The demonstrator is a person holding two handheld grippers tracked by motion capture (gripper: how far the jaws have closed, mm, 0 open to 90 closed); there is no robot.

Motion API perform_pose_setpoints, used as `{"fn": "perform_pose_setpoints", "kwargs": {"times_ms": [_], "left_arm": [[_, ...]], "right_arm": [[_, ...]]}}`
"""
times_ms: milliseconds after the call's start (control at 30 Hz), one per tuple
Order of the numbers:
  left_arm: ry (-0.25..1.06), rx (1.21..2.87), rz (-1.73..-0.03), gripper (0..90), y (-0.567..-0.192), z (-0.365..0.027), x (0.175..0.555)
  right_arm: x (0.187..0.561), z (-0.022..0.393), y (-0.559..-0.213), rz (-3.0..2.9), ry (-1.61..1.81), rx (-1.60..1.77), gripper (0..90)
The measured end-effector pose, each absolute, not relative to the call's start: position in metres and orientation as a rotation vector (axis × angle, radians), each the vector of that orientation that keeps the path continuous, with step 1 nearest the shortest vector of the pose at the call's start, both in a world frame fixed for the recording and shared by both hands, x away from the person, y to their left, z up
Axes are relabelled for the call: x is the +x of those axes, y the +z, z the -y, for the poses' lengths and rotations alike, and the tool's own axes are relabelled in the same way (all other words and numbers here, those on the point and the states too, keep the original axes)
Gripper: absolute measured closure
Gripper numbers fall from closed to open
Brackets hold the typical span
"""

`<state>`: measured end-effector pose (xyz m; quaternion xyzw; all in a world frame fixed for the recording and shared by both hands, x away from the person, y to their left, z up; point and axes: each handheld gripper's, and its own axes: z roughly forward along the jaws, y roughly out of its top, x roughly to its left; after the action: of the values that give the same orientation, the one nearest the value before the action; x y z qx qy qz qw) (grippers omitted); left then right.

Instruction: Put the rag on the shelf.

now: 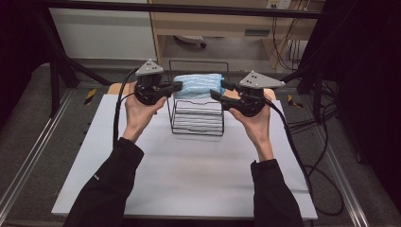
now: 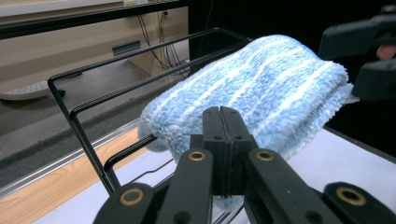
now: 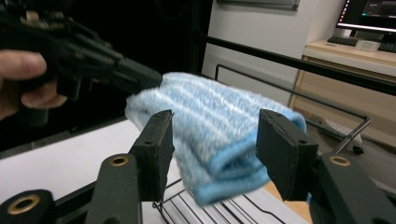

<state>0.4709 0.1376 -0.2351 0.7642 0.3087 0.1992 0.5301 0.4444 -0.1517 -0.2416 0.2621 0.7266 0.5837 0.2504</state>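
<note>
A folded light-blue fluffy towel with pale stripes (image 1: 197, 85) lies across the top of a black wire rack (image 1: 197, 124) that stands toward the far edge of the white desk (image 1: 184, 175), about midway between its left and right edges. The towel's long axis runs left to right, from one hand to the other, so each end points straight at a claw. The left claw (image 1: 176, 86) is clenched tight at the towel's left end; in the left gripper view its jaws are pressed flat together with the blue pile (image 2: 261, 88) right behind the tips, and I cannot tell whether a pinch of cloth is caught between them or whether they simply sit against it. The right claw (image 1: 216, 91) stands released at the towel's right end: in the right gripper view its two black pads straddle the folded end (image 3: 219, 140) with a gap on either side, not pressing it. So the towel's weight rests on the rack's top wires rather than in either hand. Both claws are about equally close, one at each end, level with the top of the rack. To my eye the coming move hinges on the right claw, which already has the folded end between its pads; closing straight on it would take the towel, while the left side looks to have little or nothing gripped.
</note>
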Motion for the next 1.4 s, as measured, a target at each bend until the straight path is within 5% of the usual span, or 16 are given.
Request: {"fn": "perform_pose_setpoints", "kwargs": {"times_ms": [133,300,467,1400], "left_arm": [[0.479,1.827,-0.735,89.7,-0.238,-0.137,0.471],[0.477,1.825,-0.732,89.7,-0.241,-0.137,0.472],[0.481,1.826,-0.728,89.7,-0.244,-0.137,0.472],[0.498,1.812,-0.739,87.9,-0.266,-0.133,0.478]], "right_arm": [[0.445,0.149,-0.234,-1.962,1.621,0.72,50.1],[0.449,0.14,-0.231,-2.011,1.632,0.77,76.4],[0.454,0.139,-0.24,-2.068,1.586,0.827,89.5],[0.47,0.149,-0.28,-2.042,1.491,0.894,86.0]]}}
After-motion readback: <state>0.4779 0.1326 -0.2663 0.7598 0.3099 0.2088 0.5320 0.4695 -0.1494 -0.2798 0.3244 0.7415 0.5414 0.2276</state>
